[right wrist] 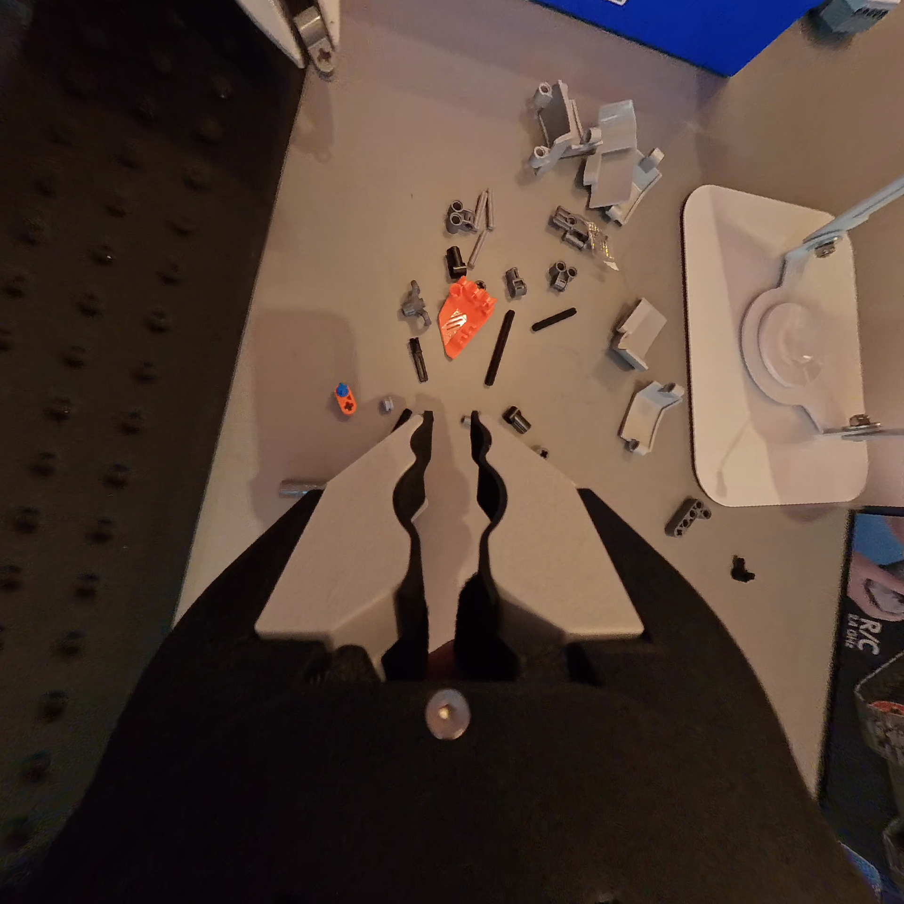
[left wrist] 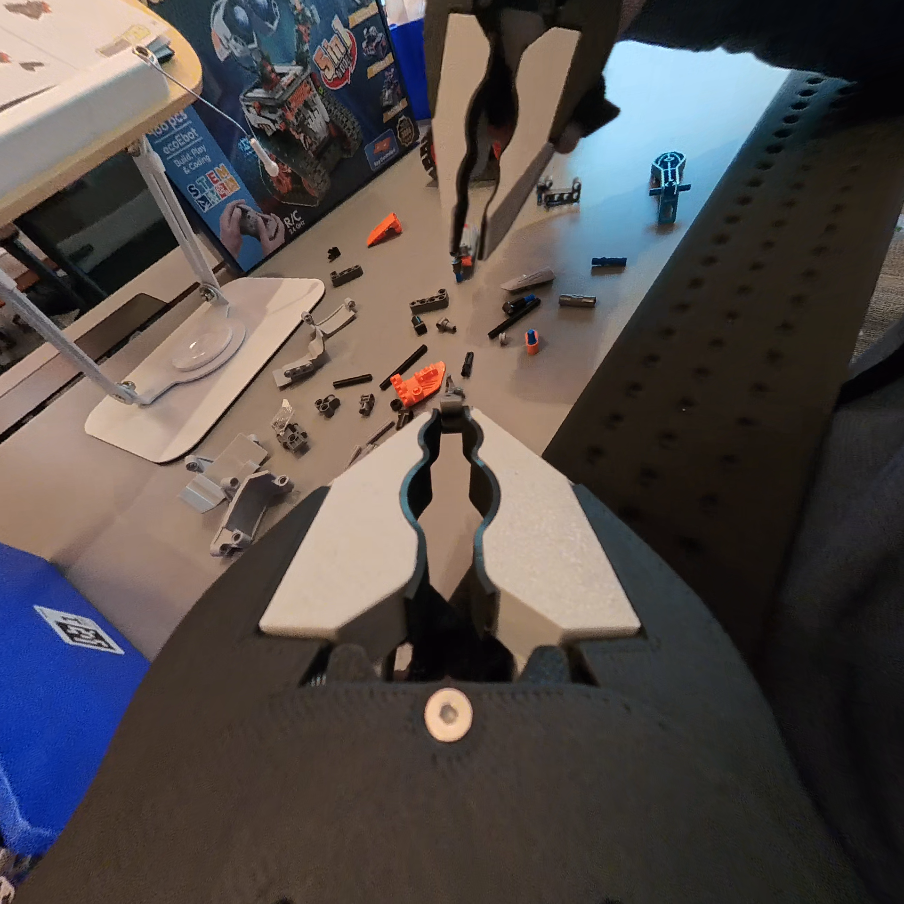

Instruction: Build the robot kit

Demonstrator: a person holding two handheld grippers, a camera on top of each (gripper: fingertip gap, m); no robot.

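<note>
On the grey tabletop (left wrist: 587, 376), between a white lamp base (right wrist: 724, 274) and a dark perforated panel (left wrist: 734, 342), building-toy parts lie spread out, nearly all of them single and unjoined: black axles (right wrist: 499, 347), dark pins and connectors, an orange wedge (left wrist: 419, 384) and pale grey curved panels (right wrist: 609, 156). Only a few look joined. A blue built-up piece (left wrist: 667, 188) and a small dark frame (left wrist: 557, 193) stand at the far side, near the printed toy box (left wrist: 303, 122).

The left tongs (left wrist: 451, 421) hang above the spread with the jaws a little apart. A grey connector (left wrist: 453, 402) shows in the gap at their tips. In the right wrist view that connector lies free, just beside the wedge, with no tongs around it, so it is probably not gripped.

The right tongs (right wrist: 451, 417) point steeply down at the tabletop, jaws part-open, with bare surface visible between them and nothing held there. A small orange-and-blue piece (right wrist: 345, 398) and a grey stud (right wrist: 386, 405) lie near the tips. In the left wrist view a small grey-and-orange piece (left wrist: 465, 247) sits at those tips. Whether it touches them I cannot tell.
</note>
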